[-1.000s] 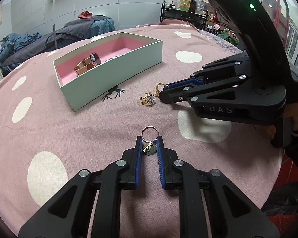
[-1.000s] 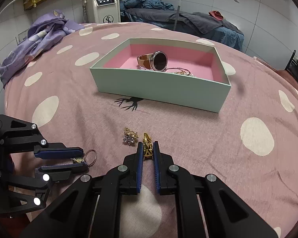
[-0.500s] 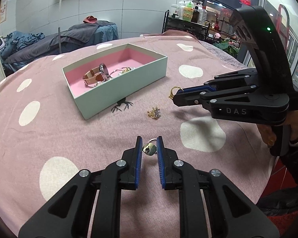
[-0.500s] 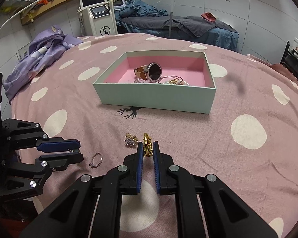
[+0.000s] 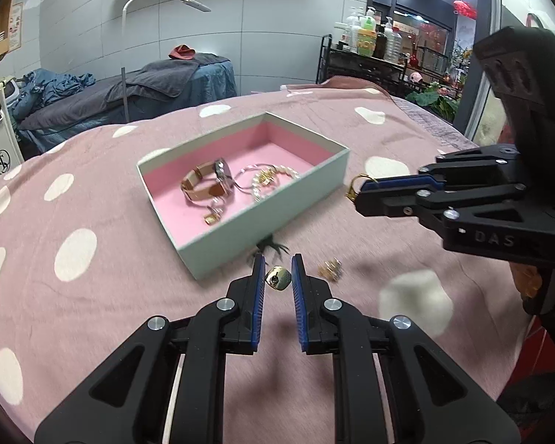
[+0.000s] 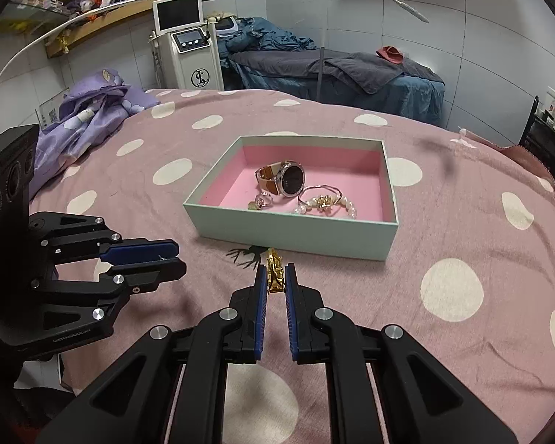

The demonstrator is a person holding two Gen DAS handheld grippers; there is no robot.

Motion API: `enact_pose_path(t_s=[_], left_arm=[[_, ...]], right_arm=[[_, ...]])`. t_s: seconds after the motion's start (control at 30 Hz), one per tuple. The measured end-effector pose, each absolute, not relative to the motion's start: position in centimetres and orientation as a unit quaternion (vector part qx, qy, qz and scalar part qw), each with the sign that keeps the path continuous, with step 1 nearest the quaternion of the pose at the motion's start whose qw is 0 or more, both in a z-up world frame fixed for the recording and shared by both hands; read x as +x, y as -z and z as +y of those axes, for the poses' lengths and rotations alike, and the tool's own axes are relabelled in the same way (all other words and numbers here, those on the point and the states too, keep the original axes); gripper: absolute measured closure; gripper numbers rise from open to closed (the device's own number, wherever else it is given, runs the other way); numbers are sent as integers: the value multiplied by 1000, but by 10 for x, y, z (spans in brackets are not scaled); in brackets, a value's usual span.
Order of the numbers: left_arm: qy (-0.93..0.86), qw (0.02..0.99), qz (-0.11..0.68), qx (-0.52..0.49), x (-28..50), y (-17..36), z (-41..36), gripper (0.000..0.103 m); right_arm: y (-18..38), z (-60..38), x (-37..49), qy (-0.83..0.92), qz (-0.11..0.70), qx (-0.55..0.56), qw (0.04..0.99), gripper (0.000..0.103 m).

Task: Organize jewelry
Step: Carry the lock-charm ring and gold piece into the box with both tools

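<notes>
Compared with a second ago, both of my grippers are up off the pink spotted cloth [image 5: 92, 296] and much nearer the box [image 5: 262, 222]; back then they were down at cloth level with the rings just picked up.

Going left to right. The left gripper [image 5: 278, 277] hovers above the cloth just short of the box's near corner, pointing roughly level toward it. Its jaws are closed down to a narrow gap on a small ring with a gold charm [image 5: 278, 278], which sits right at the blue tips and is squeezed from both sides. From the right wrist view I see that gripper [image 6: 162, 255] side-on, tips together, but the ring itself is too small to make out there.

The right gripper [image 6: 275, 277] is also raised, pointing at the middle of the box's near wall [image 6: 292, 229]. Its jaws are nearly closed on a gold ring [image 6: 273, 272] that stands upright between the tips and pokes out past them. In the left wrist view the same ring [image 5: 357, 187] shows at the tips, just beside the box's right corner.

Inside the box sit a watch [image 6: 286, 179], a pearl bracelet [image 6: 325, 201] and a small ring [image 6: 261, 199]. One little gold piece [image 5: 330, 269] lies on the cloth, just right of my left gripper tips.
</notes>
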State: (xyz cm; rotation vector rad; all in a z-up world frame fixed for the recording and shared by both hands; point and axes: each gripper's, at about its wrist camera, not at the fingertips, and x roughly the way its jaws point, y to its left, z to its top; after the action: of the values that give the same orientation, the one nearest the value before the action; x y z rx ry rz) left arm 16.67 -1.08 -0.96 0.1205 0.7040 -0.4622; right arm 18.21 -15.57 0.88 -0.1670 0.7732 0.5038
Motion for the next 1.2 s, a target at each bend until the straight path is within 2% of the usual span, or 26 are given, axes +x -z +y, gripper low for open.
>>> enact_pose_path(t_s=[0.3, 0.6, 1.2], left_arm=[[207, 914, 344, 58, 221, -2, -7, 88], [197, 904, 375, 61, 269, 8, -14, 88], [195, 888, 408, 86, 295, 31, -25, 88]], right_arm=[[-17, -148, 217, -232, 364, -83, 898, 94], [-7, -141, 258, -219, 391, -83, 890, 94], [22, -126, 298, -198, 439, -128, 867, 94]])
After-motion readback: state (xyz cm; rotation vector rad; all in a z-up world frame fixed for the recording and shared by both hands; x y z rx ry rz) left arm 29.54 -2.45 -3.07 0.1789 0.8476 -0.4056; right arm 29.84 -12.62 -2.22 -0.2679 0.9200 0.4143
